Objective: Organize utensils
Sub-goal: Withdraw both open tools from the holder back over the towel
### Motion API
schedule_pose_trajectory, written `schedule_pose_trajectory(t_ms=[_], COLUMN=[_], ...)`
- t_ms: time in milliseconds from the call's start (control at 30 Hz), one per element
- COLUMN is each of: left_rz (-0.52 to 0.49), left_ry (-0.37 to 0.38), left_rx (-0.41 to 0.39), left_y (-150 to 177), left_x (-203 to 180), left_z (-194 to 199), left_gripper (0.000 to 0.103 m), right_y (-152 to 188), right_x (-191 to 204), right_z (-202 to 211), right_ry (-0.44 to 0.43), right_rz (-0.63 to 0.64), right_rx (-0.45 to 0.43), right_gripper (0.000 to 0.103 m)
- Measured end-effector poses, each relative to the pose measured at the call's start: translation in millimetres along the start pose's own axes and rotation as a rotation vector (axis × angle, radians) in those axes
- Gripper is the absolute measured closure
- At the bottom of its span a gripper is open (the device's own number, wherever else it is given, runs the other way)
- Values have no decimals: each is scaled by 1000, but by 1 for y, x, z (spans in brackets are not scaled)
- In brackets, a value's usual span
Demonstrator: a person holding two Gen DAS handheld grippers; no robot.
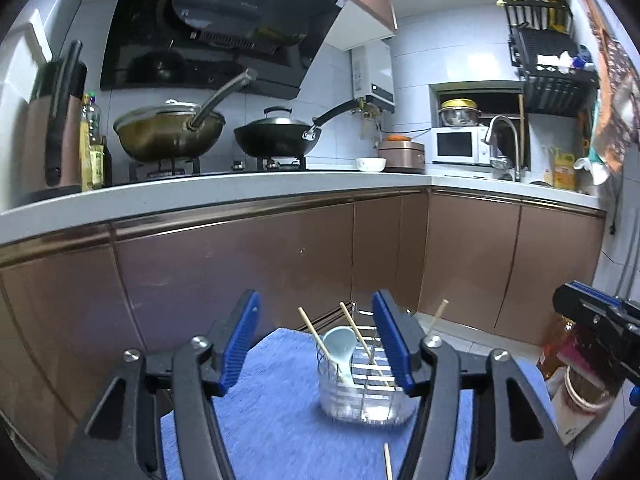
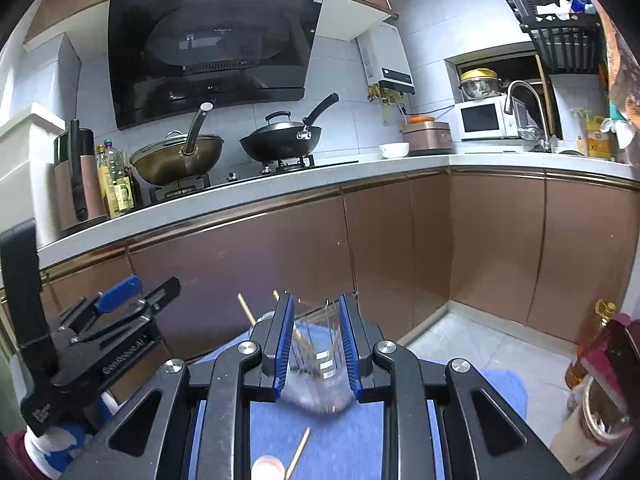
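One spoon (image 1: 340, 354) shows, seemingly, from left wrist only.

Both cams ride low over the blue mat (image 1: 276, 412), tipped slightly down, facing the brown cabinets (image 2: 248, 264) and stove wall. They sit close behind a clear glass holder (image 1: 360, 396) and share it, and each catches the other claw at its edge.

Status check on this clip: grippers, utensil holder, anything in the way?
Left gripper open, empty. Right gripper part open, empty. Clear holder has spoon, chopsticks. One chopstick loose on blue mat; path clear.
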State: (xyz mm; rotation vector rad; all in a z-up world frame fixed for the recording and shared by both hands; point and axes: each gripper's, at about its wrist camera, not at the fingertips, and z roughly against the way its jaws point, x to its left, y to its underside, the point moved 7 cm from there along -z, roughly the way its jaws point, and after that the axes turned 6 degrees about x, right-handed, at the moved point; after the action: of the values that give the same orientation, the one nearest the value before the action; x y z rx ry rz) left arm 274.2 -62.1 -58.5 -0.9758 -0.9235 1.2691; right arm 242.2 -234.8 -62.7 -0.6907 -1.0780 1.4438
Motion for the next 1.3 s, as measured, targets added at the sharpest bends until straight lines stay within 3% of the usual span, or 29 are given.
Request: schedule_pose_trajectory(t_ms=[233,567,1300], left_rz=[-27,-54,-75], left_ry=[-1,-32,-145], left_rx=[16,73,174], left_y=[8,29,83], left_x=[-1,-1,0], left_z=[42,80,121], left_gripper=[37,37,37], right_y=[20,43,98], right_x=[5,7,7], right_z=[46,93,128], right_ry=[23,35,56], right_rz=[-21,-66,-121], right_rx=[2,3,83], right_gripper=[77,74,69])
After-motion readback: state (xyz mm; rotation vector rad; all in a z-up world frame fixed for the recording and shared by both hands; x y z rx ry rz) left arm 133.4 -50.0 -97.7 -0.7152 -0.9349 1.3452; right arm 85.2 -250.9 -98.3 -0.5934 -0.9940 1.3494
